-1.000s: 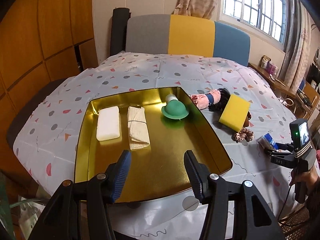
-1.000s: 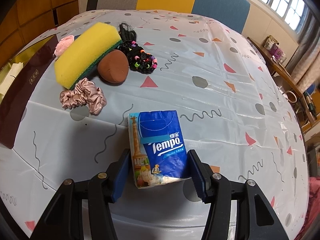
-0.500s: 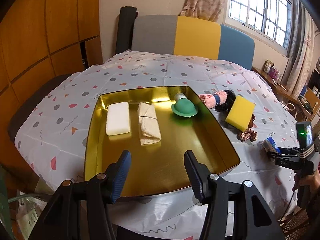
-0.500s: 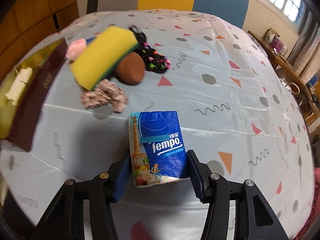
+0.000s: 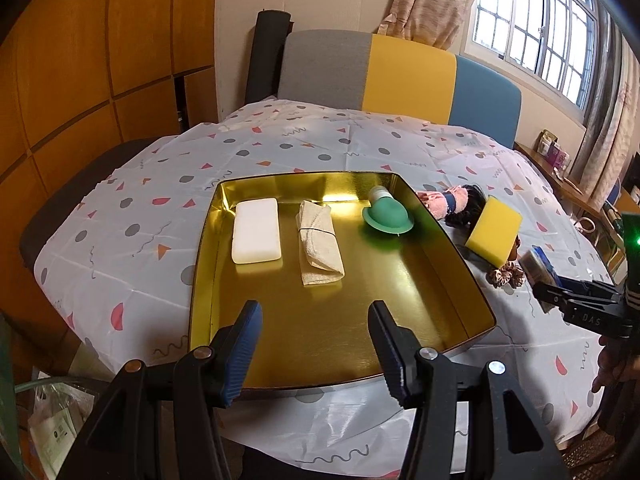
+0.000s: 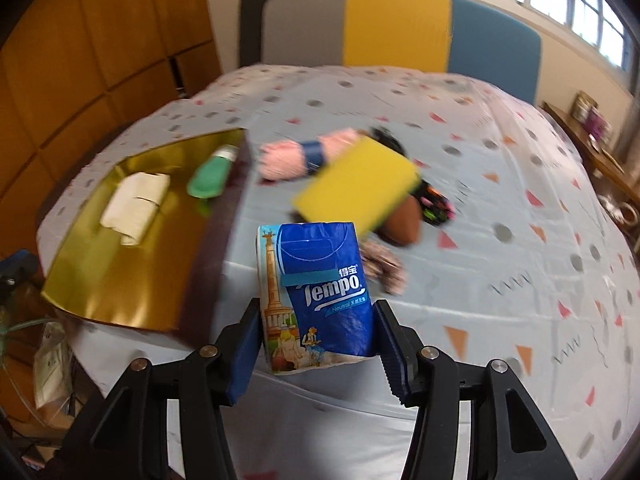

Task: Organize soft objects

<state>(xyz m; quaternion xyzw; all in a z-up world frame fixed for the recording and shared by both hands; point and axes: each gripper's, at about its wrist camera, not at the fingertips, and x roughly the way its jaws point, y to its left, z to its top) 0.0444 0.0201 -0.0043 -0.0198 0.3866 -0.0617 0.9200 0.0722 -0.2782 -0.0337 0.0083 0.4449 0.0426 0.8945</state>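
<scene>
My right gripper [image 6: 316,312] is shut on a blue Tempo tissue pack [image 6: 320,280] and holds it upright above the table, near the tray's right wall. From the left wrist the pack [image 5: 542,270] shows at the far right. The gold tray [image 5: 452,248] holds a white block [image 5: 256,236], a rolled cloth [image 5: 320,248] and a green cap-shaped piece [image 5: 387,216]. My left gripper [image 5: 315,312] hangs open over the tray's near edge with nothing between its fingers. A yellow sponge [image 6: 356,184], a pink doll [image 6: 296,156] and a scrunchie [image 5: 506,276] lie right of the tray.
A brown oval pad [image 6: 404,220] and a black beaded hair piece [image 6: 434,204] lie under the sponge. A person's hand [image 5: 612,364] grips the right tool. Wooden cabinets stand at the left and a padded bench at the back. Bags sit below the table's near left edge.
The right gripper has lifted the tissue pack off the tablecloth and swung it left toward the tray. The left gripper has drifted a little; its jaws stay the same.
</scene>
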